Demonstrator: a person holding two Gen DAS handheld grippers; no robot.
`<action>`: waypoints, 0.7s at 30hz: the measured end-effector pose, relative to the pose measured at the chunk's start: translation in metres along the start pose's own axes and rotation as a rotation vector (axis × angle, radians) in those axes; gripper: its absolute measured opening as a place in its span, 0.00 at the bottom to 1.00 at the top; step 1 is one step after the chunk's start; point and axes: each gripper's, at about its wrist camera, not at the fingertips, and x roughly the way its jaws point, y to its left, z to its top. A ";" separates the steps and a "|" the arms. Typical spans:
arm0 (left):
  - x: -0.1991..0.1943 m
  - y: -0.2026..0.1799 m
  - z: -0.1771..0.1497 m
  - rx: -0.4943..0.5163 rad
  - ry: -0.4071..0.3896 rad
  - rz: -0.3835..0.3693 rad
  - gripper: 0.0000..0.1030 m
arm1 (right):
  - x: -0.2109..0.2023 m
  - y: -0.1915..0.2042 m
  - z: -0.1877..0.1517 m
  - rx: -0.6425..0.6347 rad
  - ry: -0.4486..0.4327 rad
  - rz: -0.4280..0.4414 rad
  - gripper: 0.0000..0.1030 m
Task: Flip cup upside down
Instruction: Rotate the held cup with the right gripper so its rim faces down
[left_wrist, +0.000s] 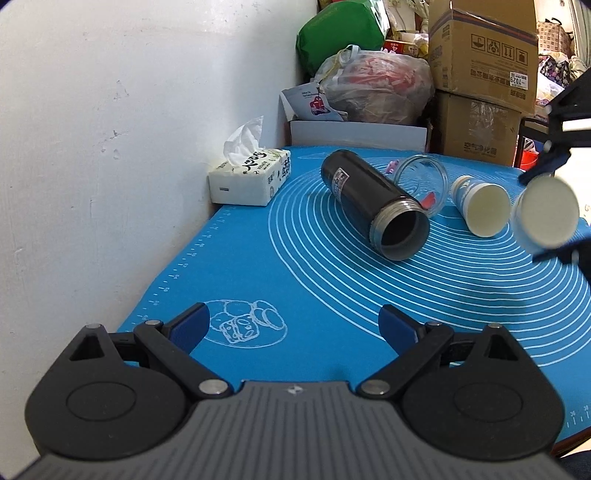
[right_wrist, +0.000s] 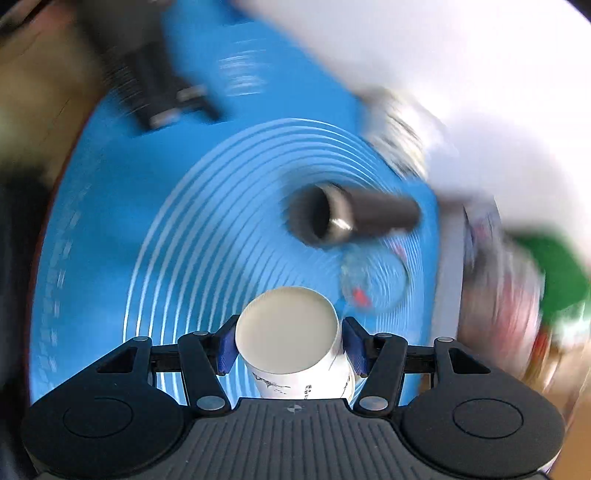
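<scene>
My right gripper (right_wrist: 288, 341) is shut on a white paper cup (right_wrist: 291, 332), held in the air above the blue mat (right_wrist: 147, 240), its flat end toward the camera. The right wrist view is motion-blurred. In the left wrist view the same cup (left_wrist: 546, 212) hangs at the far right between the right gripper's fingers (left_wrist: 543, 170). My left gripper (left_wrist: 293, 326) is open and empty, low over the mat's near left part (left_wrist: 295, 277). A second paper cup (left_wrist: 480, 208) lies on its side on the mat.
A black flask (left_wrist: 373, 203) lies on its side mid-mat, open mouth toward me, with a clear glass jar (left_wrist: 421, 177) behind it. A tissue pack (left_wrist: 251, 173) sits by the white wall at left. Boxes (left_wrist: 480, 74) and bags (left_wrist: 376, 85) pile up behind the mat.
</scene>
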 end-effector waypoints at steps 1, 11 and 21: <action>0.000 -0.001 0.000 0.002 -0.001 -0.001 0.94 | -0.002 -0.009 -0.005 0.092 -0.011 0.007 0.53; -0.003 -0.014 0.001 0.030 -0.002 -0.009 0.94 | 0.008 -0.042 -0.087 0.840 -0.189 0.092 0.53; -0.002 -0.030 0.000 0.053 0.007 -0.015 0.94 | 0.027 -0.029 -0.139 1.253 -0.250 0.086 0.53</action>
